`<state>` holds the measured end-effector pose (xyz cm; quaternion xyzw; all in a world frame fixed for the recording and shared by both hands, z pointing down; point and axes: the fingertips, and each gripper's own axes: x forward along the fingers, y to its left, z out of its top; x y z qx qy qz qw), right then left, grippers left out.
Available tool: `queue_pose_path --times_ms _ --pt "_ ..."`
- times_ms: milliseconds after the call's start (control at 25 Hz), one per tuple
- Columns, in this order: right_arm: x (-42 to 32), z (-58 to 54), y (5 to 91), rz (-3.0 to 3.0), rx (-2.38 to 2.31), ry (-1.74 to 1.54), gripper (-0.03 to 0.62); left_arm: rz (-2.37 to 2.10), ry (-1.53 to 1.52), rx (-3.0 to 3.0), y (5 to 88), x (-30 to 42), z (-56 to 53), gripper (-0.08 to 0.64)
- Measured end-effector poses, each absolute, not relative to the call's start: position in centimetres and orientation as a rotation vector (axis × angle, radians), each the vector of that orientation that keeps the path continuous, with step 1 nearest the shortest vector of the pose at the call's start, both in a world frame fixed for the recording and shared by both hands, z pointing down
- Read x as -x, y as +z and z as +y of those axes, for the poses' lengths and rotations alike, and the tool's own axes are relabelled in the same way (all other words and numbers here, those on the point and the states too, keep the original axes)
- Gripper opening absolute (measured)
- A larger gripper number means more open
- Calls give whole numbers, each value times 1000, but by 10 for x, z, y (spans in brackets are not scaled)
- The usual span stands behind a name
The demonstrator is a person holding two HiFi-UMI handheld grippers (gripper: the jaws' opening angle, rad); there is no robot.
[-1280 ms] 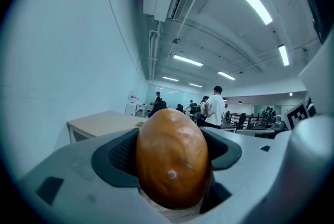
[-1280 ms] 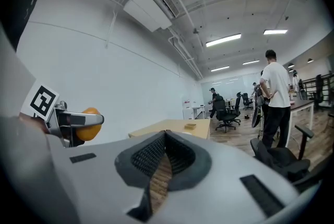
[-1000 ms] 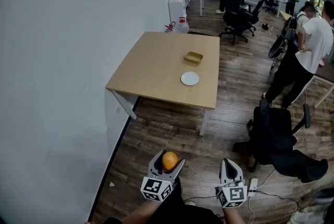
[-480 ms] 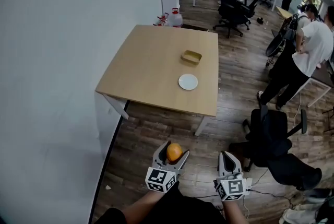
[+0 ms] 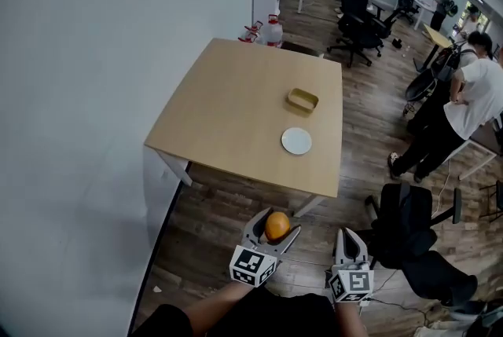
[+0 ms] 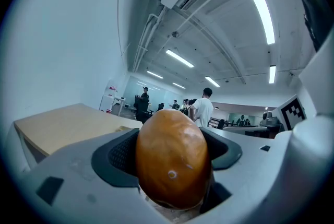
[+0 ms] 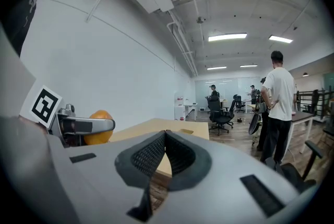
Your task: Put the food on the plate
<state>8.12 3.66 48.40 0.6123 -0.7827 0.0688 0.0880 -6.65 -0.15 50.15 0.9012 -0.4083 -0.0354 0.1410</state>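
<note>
My left gripper (image 5: 277, 228) is shut on an orange fruit (image 5: 277, 226), which fills the middle of the left gripper view (image 6: 172, 163) and shows at the left of the right gripper view (image 7: 98, 134). Beside it my right gripper (image 5: 350, 243) is shut with nothing in it, its pads meeting (image 7: 165, 152). Both hang over the wooden floor in front of a light wooden table (image 5: 236, 115). On the table's right part lie a small white plate (image 5: 296, 141) and, just beyond it, a shallow tan tray (image 5: 302, 100).
A white wall (image 5: 94, 92) runs along the left, touching the table. A black office chair (image 5: 409, 217) stands at the right near my grippers. A person in a white shirt (image 5: 464, 108) stands right of the table. More chairs, desks and people fill the far room.
The view has swung a little: the table now sits slightly further right and nearer. Both grippers stay low in the frame, the left still holding the orange fruit.
</note>
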Motion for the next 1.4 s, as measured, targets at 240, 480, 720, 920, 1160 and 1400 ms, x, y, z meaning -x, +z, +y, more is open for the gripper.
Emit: queue_pose_path --times_ms 240,480,720,920,1160,1400 --pt "-74 18 491 -2256 -1815 184 60 -1193 -109 -2587 507 85 -22 337" --pt "-61 4 490 -2295 -1790 174 60 -1214 -78 -2533 523 96 -38 337" --pt "-59 -26 496 -2344 -1763 176 60 -1253 -63 -2513 531 96 -70 337" --pt "-63 -69 498 -2403 -1753 168 60 -1309 -26 -2508 536 95 -110 336" --pt "-72 -124 497 -2452 -1750 212 60 -1342 74 -2539 540 79 -161 336" --pt "-97 -181 504 -2436 -1743 230 60 -1332 190 -2548 567 56 -218 336"
